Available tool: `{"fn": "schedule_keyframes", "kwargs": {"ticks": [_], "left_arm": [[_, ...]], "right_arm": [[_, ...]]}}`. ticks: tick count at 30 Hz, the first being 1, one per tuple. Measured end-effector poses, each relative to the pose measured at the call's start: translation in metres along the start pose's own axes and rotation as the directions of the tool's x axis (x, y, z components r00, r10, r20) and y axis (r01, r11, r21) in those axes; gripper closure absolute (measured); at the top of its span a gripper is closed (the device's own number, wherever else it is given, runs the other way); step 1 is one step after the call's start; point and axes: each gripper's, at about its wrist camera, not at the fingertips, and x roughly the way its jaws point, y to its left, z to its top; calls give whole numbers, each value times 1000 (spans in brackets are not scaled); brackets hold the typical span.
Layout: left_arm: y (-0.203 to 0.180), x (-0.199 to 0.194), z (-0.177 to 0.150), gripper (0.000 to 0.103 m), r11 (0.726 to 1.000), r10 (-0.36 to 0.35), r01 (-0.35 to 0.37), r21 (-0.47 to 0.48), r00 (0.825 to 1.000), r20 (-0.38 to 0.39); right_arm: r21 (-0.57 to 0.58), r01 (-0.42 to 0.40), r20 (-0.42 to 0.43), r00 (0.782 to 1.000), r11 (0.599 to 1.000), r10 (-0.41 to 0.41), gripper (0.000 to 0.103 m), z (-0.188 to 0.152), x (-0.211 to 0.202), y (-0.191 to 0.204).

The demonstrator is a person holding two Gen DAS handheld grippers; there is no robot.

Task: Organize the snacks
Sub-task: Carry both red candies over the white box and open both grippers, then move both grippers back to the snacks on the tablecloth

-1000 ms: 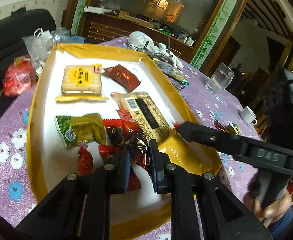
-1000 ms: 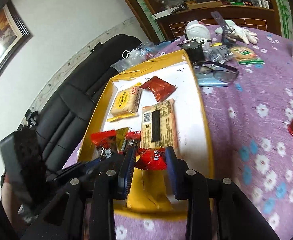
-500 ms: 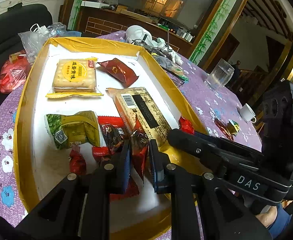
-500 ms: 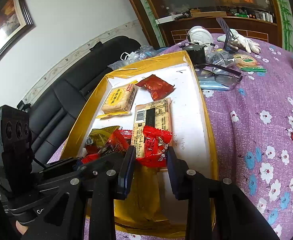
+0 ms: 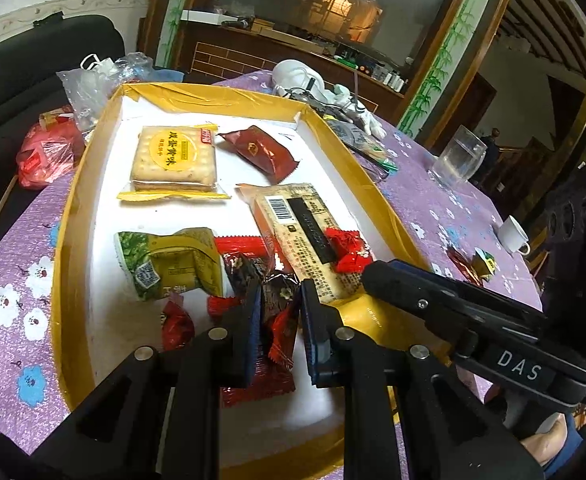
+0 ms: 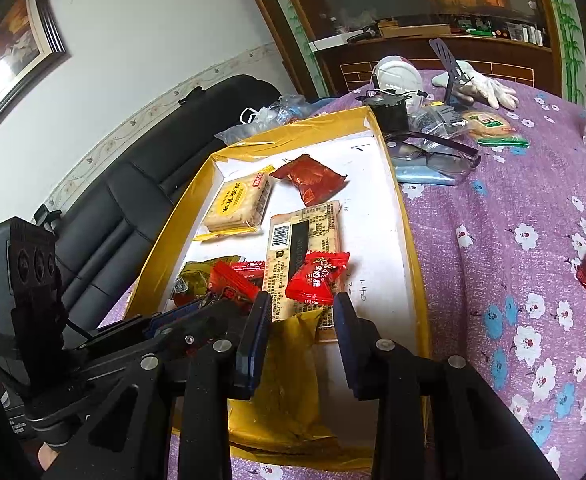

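Two grippers were at work over the yellow-rimmed cardboard tray with the white floor (image 5: 93, 184). The left gripper (image 5: 277, 312) was clamped on a dark brown-and-red foil candy wrapper (image 5: 279, 312), which hung between its blue pads just above the tray floor. The right gripper (image 6: 303, 312) stood with its jaws apart and nothing between them; a small red crinkled candy packet (image 6: 317, 280) lay just ahead of its fingertips, resting on a long beige biscuit pack with a barcode (image 6: 305, 236).

Handling, as judged: the candies looked light, soft and crinkly, their foil likely slippery. A pinch across the flat crimped end or the middle of the body should hold best. The biscuit packs appeared stiffer but brittle inside, so light pressure across the short width seemed advisable.

Count inside the tray, as far as could be made out: one square cracker pack with a round yellow label (image 5: 173, 160), farthest ahead of the left gripper; one maroon foil pouch (image 5: 259, 152) beside it; one long beige pack; one green-and-gold packet (image 5: 169, 260) ahead and left of the left gripper. The small red candies near the left gripper overlapped, so their number could not be fixed; at least four showed. More wrapped sweets (image 5: 471, 262) lay well apart on the purple flowered tablecloth (image 6: 513, 208), outside the tray.
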Motion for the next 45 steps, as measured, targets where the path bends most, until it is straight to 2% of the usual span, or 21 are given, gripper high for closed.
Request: {"fn": "schedule_keyframes", "kwargs": {"ticks": [14, 19, 21, 23, 30, 33, 36, 39, 41, 43, 45], "left_arm": [[0, -3, 0, 86, 999, 44, -45, 4, 999, 17], [-3, -6, -1, 77, 997, 71, -71, 17, 997, 28], [-4, -9, -2, 69, 996, 84, -84, 22, 996, 38], [-4, -13, -2, 64, 996, 87, -88, 25, 995, 43], [-13, -29, 0, 64, 996, 72, -75, 38, 996, 59], [-24, -35, 3, 64, 997, 48, -51, 53, 997, 63], [-43, -42, 6, 62, 996, 10, -16, 86, 998, 68], [-64, -45, 8, 56, 992, -25, 16, 123, 998, 65], [-76, -43, 8, 56, 990, -48, 40, 139, 997, 53], [-91, -39, 7, 56, 985, -68, 62, 162, 997, 34], [-103, -35, 6, 56, 980, -95, 93, 174, 995, 4]], "right_arm": [[-11, 7, 0, 1000, 1000, -7, 68, -1, -1, 4], [-7, 3, -1, 1000, 1000, -3, 67, 0, -3, 4], [-6, 3, 2, 1000, 1000, -3, 67, 1, -6, 5], [-5, 2, 10, 1000, 1000, -2, 65, 2, -12, 6], [52, -51, 36, 998, 997, 49, 64, 5, -41, -2], [95, -56, 61, 997, 994, 50, 64, 6, -61, -19], [123, 20, 86, 996, 992, -30, 63, 7, -87, -49], [181, 107, 97, 987, 978, -126, 57, 8, -106, -85], [246, 149, 93, 980, 958, -176, 56, 10, -119, -119], [299, 215, 99, 962, 930, -254, 56, 10, -132, -154], [330, 272, 65, 949, 904, -309, 56, 12, -134, -183]]}}
